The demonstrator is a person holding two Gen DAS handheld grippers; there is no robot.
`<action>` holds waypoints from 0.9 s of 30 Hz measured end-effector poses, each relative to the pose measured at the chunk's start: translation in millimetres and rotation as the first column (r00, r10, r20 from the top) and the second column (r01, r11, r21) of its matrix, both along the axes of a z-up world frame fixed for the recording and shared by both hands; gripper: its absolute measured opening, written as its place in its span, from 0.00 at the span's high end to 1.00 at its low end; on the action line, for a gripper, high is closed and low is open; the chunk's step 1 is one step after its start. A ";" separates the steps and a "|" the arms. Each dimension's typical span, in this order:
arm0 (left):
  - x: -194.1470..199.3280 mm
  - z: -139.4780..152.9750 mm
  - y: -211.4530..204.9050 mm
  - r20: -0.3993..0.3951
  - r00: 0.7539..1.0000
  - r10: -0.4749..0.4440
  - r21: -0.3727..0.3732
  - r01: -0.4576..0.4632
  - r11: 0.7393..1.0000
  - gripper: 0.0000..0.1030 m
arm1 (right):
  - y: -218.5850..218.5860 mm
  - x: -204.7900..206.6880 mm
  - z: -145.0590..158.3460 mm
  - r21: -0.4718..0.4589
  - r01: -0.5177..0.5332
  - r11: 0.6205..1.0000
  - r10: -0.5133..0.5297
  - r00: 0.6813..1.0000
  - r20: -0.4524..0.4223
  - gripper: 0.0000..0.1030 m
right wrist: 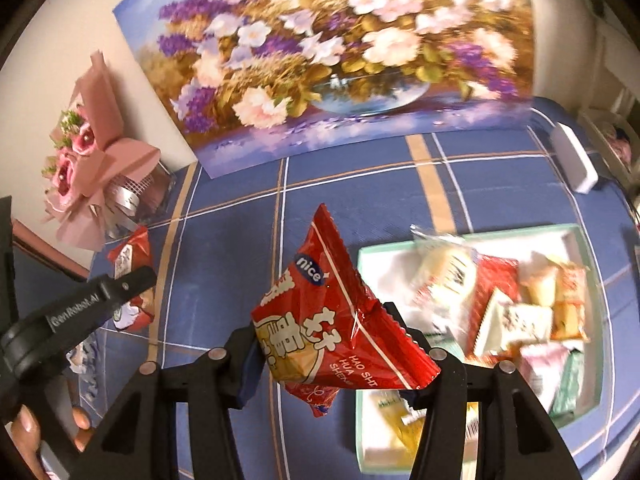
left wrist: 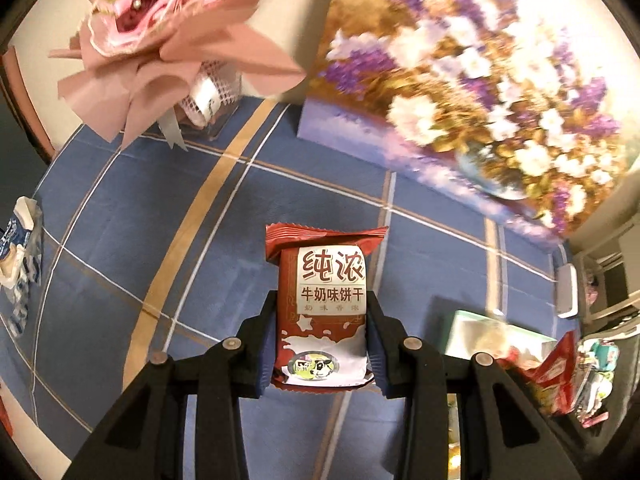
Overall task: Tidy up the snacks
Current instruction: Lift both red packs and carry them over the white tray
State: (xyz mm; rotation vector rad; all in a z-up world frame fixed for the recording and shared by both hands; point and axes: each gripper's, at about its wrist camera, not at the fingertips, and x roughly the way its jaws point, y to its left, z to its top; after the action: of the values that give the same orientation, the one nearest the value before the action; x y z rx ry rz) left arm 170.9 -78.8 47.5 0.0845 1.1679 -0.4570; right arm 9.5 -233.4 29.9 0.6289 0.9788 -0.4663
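Tools both loaded: our left tool [left wrist: 322,334] clenches a milk biscuit pack [left wrist: 326,308] and our right tool [right wrist: 320,344] pinches a red peanut packet [right wrist: 340,320], both above the blue checked desk [right wrist: 240,240], left of the snack tray [right wrist: 576,236]. We judge the skewed peanut packet could slip. Only the right view shows the tray's contents and the bouquet [right wrist: 88,176] whole.

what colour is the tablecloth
Blue with white and tan check lines, clearest in the left wrist view.
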 end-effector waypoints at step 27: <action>-143.9 -26.5 -21.0 -0.019 0.998 -0.065 -0.010 0.065 0.998 0.60 | -9.7 -127.6 -26.2 0.044 0.142 0.989 -0.140 0.989 -0.045 0.45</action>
State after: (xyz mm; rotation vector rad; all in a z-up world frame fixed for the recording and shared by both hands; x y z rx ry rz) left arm 27.0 -99.9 21.0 0.1108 1.1849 -0.5215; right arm -118.1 -243.1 3.6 0.7368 0.9907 -0.5844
